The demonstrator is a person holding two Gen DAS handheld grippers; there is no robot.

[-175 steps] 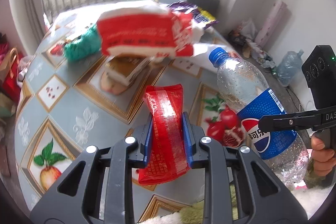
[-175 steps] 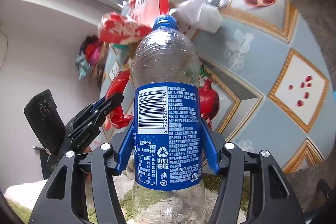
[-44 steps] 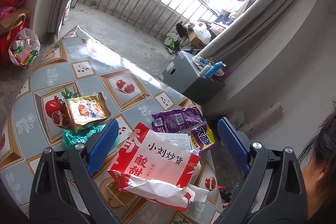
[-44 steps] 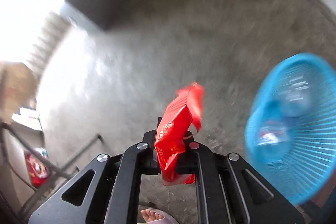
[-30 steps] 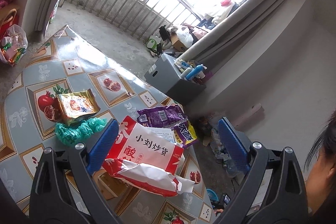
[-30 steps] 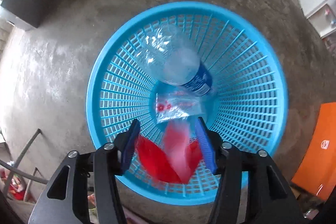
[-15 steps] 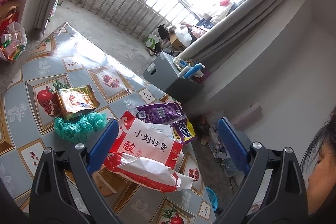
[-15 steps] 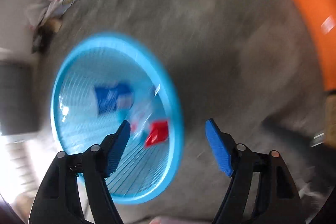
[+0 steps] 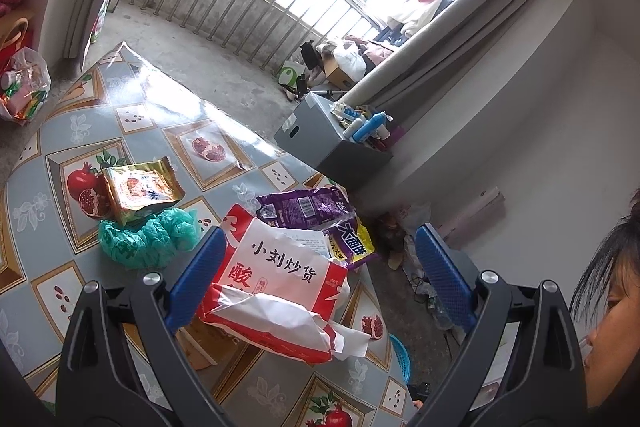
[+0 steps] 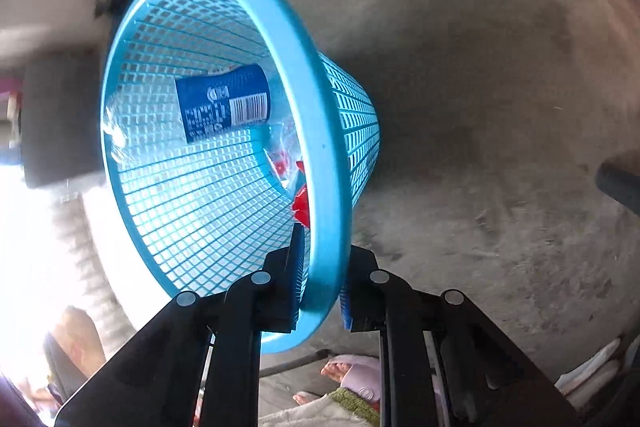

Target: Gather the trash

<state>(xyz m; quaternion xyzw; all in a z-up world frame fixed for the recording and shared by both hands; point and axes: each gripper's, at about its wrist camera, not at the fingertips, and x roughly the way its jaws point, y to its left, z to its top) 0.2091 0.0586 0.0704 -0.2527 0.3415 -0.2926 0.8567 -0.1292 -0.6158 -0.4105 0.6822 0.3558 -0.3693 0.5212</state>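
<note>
Right wrist view: right hand-held gripper [image 10: 320, 281] has just been closing and now clamps the rim of the blue basket [image 10: 316, 131], one pad inside the mesh, one outside. Basket sits tilted in frame, mouth toward upper left; bottle [image 10: 222, 105] and red wrapper [image 10: 301, 205] lie inside it. My read: the step is bringing the basket to the trash. Keep the mouth up while lifting, since a rim pinch this far off-centre will let it swing and spill; move slowly. Frame is blurred, so grip depth is hard to judge.

Left hand-held gripper [image 9: 316, 281] is released, jaws wide, nothing between the pads, hanging above the bench [image 9: 48, 155]. Trash left there: red-white bag [image 9: 276, 291] at centre, purple bag [image 9: 316, 215] beyond it, green bag [image 9: 148, 235] and gold packet [image 9: 138, 189] at left.

Bench has a glossy fruit-print cover. Bare concrete floor, barred window at top, grey box [image 9: 320, 137] right of centre.
</note>
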